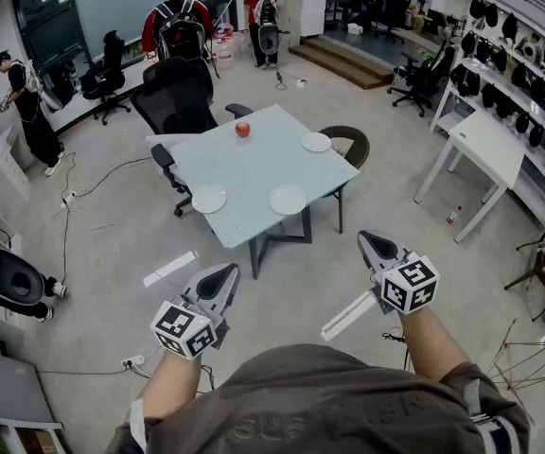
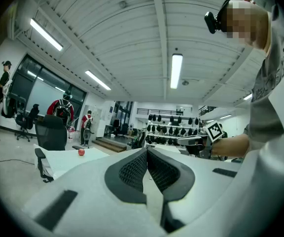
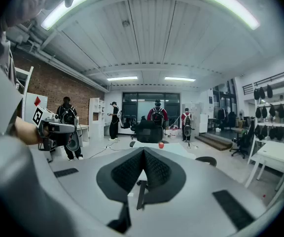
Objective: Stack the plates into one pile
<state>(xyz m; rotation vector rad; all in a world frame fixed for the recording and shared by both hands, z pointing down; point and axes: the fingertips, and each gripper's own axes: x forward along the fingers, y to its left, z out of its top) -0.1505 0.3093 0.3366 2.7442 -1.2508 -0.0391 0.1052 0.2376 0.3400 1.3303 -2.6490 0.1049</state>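
Right now I hold both tools above the floor, well short of the table (image 1: 254, 164). The left gripper (image 1: 223, 274) and the right gripper (image 1: 371, 244) each have their jaws pressed together on nothing. The plates lie unstacked on the tabletop: the near-left plate (image 1: 209, 199) and near-right plate (image 1: 288, 200) by my edge, the far plate (image 1: 316, 142) well apart, a red apple (image 1: 242, 130) beyond.

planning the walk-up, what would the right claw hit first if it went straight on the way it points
Probably the table, at its near edge; only floor lies between it and the right claw. Depth is unclear.
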